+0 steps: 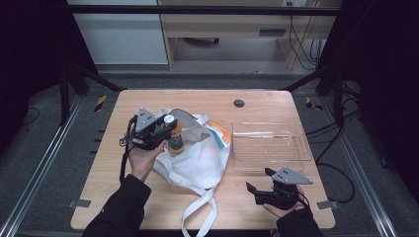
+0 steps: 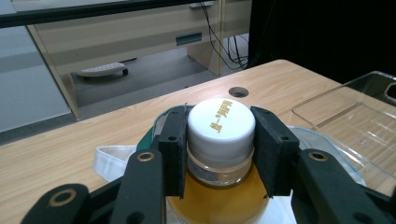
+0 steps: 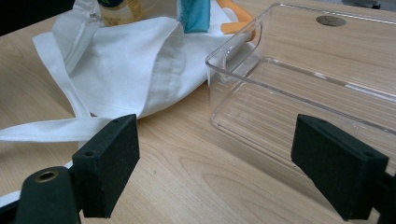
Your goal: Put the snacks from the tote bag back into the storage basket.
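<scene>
- Left hand-held gripper [image 1: 170, 132] sits over the white cloth bag [image 1: 197, 158], left-centre of the wooden surface [image 1: 257, 98]; body lies roughly level, jaws pointing toward the right of the high view.
- Person's left hand [image 1: 143, 160] cups it from below, palm up; dark sleeve [image 1: 121, 210] comes in from the bottom edge.
- Its jaws stand about half closed, pads pressed on both sides of the bottle [image 2: 219, 186] at the white cap [image 2: 221, 126] and neck; firm grip.
- Bottle: amber liquid, upright, cap with gold lettering on top. In the high view the bottle [image 1: 174, 139] is at the bag's upper left part, by its opening; cannot tell if its base is touching the cloth.
- Right hand-held gripper [image 1: 257, 190] is near the front right edge of the surface, just in front of the clear plastic tray [image 1: 272, 148], well apart from the bottle.
- Right hand [image 1: 286, 210] holds it from below and behind, low over the surface, jaws pointing left and slightly away.
- Right gripper view: its jaws stand wide apart, nothing between the pads [image 3: 109, 163], bare wood under them.
- The tray [image 3: 289, 70] lies right of the bag, touching or just beside the cloth at its near left corner.
- Bag straps [image 1: 200, 212] trail toward the front edge; a teal and orange print [image 1: 220, 133] shows on the bag's right side.
</scene>
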`<state>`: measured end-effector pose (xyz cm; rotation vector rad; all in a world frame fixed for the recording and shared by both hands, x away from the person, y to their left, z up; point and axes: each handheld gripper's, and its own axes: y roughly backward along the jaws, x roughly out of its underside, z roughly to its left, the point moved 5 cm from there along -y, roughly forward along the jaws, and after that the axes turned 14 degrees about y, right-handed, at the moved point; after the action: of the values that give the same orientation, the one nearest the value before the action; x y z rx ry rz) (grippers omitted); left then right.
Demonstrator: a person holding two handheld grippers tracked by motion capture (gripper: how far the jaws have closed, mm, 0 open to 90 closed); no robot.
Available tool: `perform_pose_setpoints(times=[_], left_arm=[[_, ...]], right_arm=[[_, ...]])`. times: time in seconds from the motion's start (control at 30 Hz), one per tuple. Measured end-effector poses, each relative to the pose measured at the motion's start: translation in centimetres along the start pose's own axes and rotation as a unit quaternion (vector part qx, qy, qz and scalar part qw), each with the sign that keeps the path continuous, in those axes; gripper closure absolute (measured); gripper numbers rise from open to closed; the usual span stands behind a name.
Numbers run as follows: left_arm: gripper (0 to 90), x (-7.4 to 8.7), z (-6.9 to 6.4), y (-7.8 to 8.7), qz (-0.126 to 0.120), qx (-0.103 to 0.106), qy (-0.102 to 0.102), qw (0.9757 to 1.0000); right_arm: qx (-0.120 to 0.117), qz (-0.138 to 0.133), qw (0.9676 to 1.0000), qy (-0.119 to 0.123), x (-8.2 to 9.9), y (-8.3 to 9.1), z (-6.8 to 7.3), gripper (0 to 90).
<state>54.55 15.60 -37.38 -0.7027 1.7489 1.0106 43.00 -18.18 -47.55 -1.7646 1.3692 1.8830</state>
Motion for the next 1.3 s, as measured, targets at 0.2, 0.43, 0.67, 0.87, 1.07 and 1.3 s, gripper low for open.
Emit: perform_pose_setpoints(times=[0.2,0.43,0.67,0.87,1.07,1.3], left_arm=[[59.0,-0.8,-0.1,1.0,-0.002,0.001,-0.001,1.0000],[59.0,-1.1,-0.9,1.6,0.004,0.011,-0.005,0.9999],[59.0,-1.4,-2.1,2.0,0.005,0.025,-0.010,0.9996],[59.0,-1.7,-3.0,2.5,0.004,0.032,-0.014,0.9994],[59.0,-1.9,-4.2,3.2,0.001,0.043,-0.019,0.9989],[59.0,-2.1,-5.2,3.3,0.003,0.050,-0.027,0.9984]], right_arm=[[0.000,-0.001,1.0000,-0.001,0.0,0.0,0.0,15.4],[0.000,-0.001,1.0000,-0.001,0.0,0.1,0.0,15.2],[0.000,-0.002,1.0000,-0.002,0.0,0.1,0.0,15.2],[0.000,-0.001,1.0000,-0.002,0.0,0.1,0.0,15.2],[0.002,0.000,1.0000,-0.002,0.0,0.1,0.0,15.1],[0.004,0.001,1.0000,-0.002,0.1,0.0,-0.1,14.5]])
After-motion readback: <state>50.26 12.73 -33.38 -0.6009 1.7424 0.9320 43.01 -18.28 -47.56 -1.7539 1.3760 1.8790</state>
